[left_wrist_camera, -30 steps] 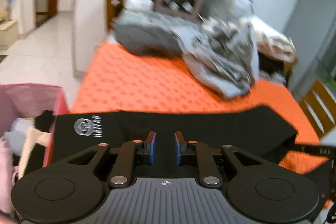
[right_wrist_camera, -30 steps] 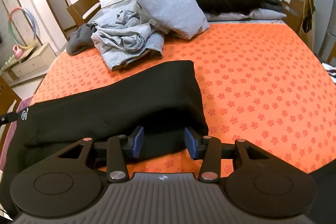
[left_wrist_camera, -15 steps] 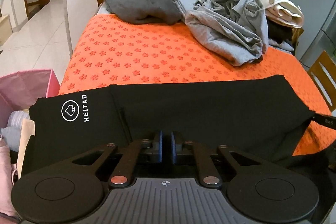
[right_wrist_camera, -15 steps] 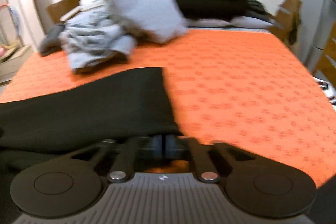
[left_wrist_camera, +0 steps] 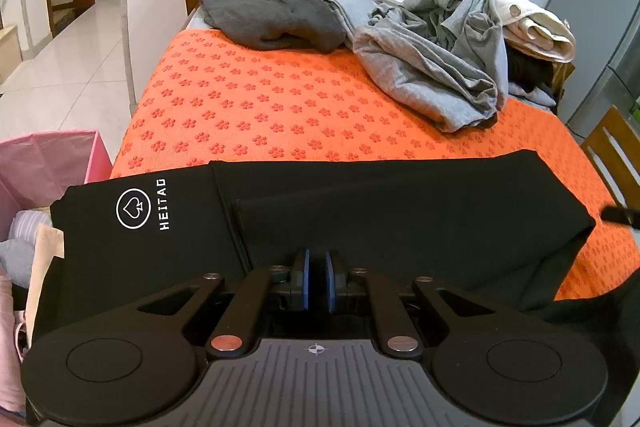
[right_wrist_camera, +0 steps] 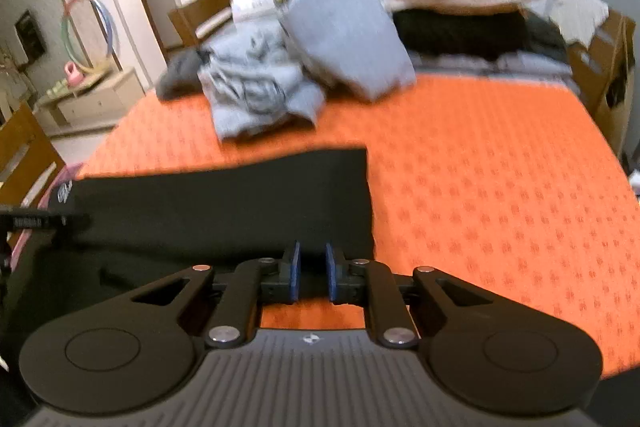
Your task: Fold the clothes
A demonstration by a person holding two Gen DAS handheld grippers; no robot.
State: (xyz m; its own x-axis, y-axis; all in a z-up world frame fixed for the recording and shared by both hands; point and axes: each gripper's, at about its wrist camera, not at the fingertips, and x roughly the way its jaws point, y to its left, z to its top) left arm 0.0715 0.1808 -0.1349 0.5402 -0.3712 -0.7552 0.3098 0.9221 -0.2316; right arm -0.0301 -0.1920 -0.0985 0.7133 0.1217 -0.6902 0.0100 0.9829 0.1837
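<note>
A black garment (left_wrist_camera: 360, 211) with a white spade logo (left_wrist_camera: 133, 209) lies folded lengthwise across the near edge of the orange flower-print mat (left_wrist_camera: 280, 107). Its logo end hangs over the mat's left side. My left gripper (left_wrist_camera: 317, 279) is shut on the near edge of the black garment, with dark cloth between the blue pads. In the right wrist view the black garment (right_wrist_camera: 224, 203) ends at a square corner just ahead of my right gripper (right_wrist_camera: 312, 277). That gripper's jaws are opening, with the cloth's near edge in the gap and the pads clear of it.
A pink fabric bin (left_wrist_camera: 44, 163) with clothes stands left of the table. Crumpled grey clothes (left_wrist_camera: 432, 67) and a dark grey garment (left_wrist_camera: 272, 19) lie at the back. A folded stack (right_wrist_camera: 464, 7) sits at the back right. A wooden chair (left_wrist_camera: 612, 151) is at the right.
The left jaws closed on the black garment's near edge and have stayed there. The right jaws shut at the garment's end, then parted again, and that view shifted sideways.
</note>
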